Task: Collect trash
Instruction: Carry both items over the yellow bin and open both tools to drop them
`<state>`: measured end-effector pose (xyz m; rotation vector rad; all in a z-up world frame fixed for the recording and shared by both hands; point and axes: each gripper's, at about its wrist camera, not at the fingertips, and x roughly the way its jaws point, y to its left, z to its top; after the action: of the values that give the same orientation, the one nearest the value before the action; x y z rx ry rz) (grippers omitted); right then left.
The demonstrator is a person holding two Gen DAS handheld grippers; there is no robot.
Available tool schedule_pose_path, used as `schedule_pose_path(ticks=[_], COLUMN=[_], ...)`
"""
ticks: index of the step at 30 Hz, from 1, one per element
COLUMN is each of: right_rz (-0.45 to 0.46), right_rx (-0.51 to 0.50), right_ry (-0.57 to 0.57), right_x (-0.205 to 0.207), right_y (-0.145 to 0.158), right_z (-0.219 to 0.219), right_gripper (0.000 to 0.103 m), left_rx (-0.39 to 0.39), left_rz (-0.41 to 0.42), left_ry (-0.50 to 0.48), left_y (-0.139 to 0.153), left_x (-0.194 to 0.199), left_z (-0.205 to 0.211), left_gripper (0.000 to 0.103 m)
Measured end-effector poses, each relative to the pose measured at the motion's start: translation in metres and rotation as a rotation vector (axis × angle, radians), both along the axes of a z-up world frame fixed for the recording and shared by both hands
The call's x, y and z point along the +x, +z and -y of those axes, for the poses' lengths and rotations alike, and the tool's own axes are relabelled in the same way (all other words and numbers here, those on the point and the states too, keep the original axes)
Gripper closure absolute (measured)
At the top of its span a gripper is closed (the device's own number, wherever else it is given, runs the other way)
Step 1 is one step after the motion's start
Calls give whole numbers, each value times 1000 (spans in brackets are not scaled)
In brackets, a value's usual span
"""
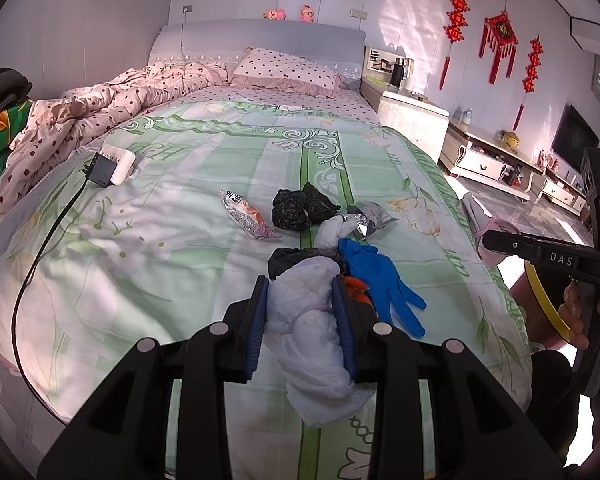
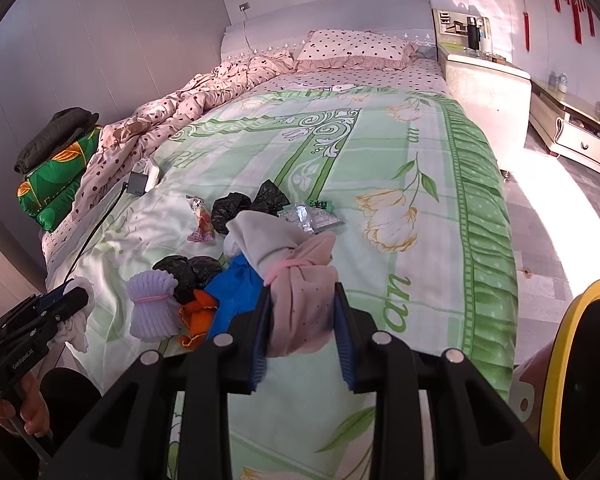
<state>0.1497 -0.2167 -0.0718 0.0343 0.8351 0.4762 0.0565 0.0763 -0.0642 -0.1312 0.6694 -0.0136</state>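
Trash lies mid-frame on the green bedspread (image 1: 204, 280). My left gripper (image 1: 304, 300) pinches a soft white cloth bundle (image 1: 312, 332); my right gripper (image 2: 302, 312) pinches a pink bundle (image 2: 304, 300). Both look light and squashy, best gripped mid-bundle.

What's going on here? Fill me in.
A person is clearing trash off a bed, one hand-held gripper in each hand. The left hand-held gripper is shut on a white cloth bundle; the right hand-held gripper is shut on a pink cloth bundle. A blue glove, crumpled black bags and a snack wrapper lie on the cover. A yellow-rimmed bin stands beside the bed.
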Motion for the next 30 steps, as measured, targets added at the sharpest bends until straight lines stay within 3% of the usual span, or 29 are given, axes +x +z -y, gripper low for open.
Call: schedule_pose_path(ticks=[15,30], right_rz=[111,211], right_rx=[61,94], right_ry=[-107,-300], right_x=[-23,-38], right_y=[58,111], right_z=[72,179], right_gripper=[75,75], left_rx=[24,2], left_rz=[124,219], left_ry=[-110,-272], left_y=[75,141], left_x=[15,47], left_z=[67,172], left_gripper=[73,73])
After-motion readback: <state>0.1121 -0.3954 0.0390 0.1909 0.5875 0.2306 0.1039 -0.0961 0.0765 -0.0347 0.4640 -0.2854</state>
